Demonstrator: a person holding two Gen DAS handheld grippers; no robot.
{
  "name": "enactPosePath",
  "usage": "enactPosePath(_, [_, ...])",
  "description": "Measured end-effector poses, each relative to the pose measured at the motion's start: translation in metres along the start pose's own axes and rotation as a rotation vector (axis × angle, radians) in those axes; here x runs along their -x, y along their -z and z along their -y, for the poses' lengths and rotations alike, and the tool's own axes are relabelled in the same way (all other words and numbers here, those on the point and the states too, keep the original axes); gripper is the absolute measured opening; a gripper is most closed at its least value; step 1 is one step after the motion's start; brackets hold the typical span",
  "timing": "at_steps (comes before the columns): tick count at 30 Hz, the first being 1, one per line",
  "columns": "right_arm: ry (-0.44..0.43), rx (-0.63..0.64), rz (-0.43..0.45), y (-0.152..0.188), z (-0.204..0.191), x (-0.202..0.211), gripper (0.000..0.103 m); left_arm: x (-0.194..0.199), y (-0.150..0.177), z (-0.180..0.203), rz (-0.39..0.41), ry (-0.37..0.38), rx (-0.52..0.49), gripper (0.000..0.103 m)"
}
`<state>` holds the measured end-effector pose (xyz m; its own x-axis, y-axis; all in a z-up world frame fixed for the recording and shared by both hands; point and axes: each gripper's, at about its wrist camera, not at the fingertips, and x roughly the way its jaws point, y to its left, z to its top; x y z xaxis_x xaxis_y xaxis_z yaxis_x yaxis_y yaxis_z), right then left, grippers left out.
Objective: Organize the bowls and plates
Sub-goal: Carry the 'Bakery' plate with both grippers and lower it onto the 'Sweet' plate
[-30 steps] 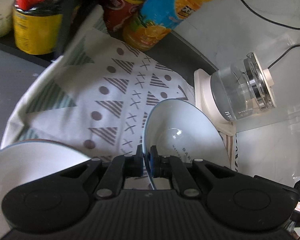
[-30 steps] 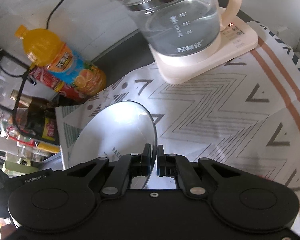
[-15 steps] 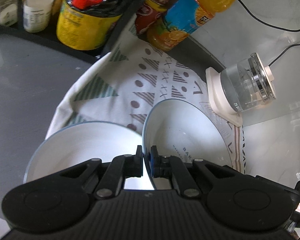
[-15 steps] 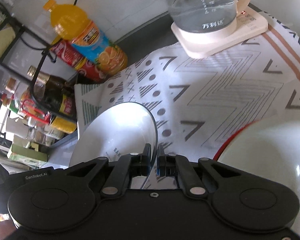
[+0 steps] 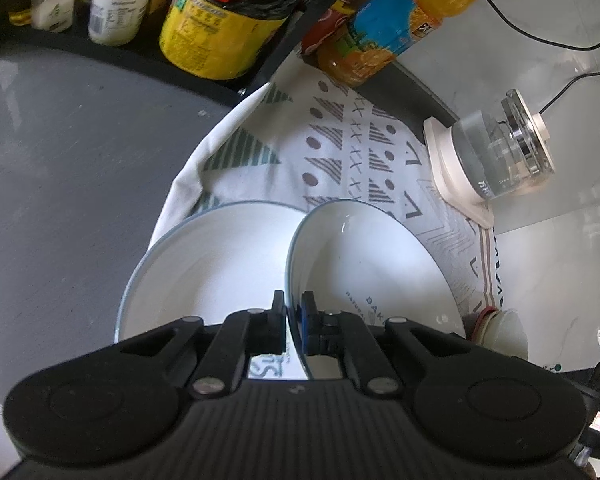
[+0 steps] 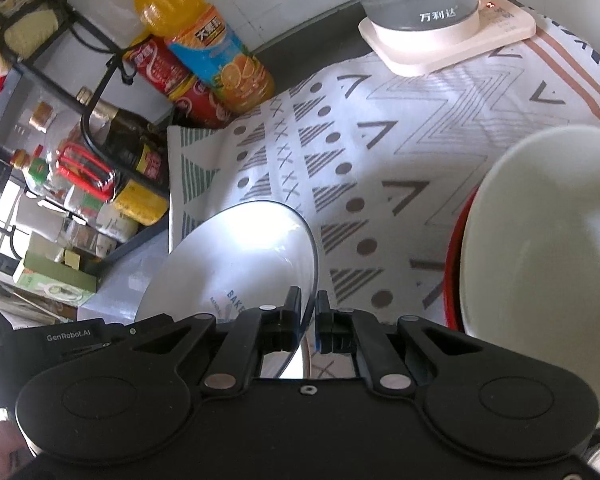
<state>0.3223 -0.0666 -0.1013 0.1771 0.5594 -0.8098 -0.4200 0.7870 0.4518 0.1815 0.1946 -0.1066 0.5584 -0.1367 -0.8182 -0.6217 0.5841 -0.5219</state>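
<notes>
A white bowl (image 5: 380,272) with a thin blue rim and grey lettering inside hangs tilted above the patterned cloth (image 5: 340,148). My left gripper (image 5: 293,308) is shut on its left rim. In the right wrist view the same bowl (image 6: 244,256) is pinched at its right rim by my right gripper (image 6: 309,308), also shut. Below and left of the held bowl lies a wider white blue-rimmed dish (image 5: 208,268). To the right a pale bowl (image 6: 548,240) rests in a red-rimmed dish (image 6: 454,264).
A glass kettle (image 6: 420,4) on a cream base stands at the far end of the cloth. An orange drink bottle (image 6: 204,48) and a red bottle lie beside a black wire rack (image 6: 60,140) of sauce bottles and jars. Grey counter (image 5: 60,160) lies left.
Both grippers drew back with the bowl; the kettle and bottles look farther off. The wide white dish slid in under the bowl on the left, and the red-rimmed dish with its pale bowl entered the right view.
</notes>
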Motion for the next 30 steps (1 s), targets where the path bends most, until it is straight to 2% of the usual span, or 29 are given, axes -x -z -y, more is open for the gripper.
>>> enactPosePath(13, [0.041,0.047,-0.015,0.026,-0.014,-0.006,0.007,0.003,0.015,-0.022,-0.014,-0.023,-0.022,0.005])
enactPosePath(30, [0.118,0.152,-0.028,0.047,-0.032,-0.025,0.009,-0.006,0.030,-0.030,-0.012,-0.119,-0.093,0.011])
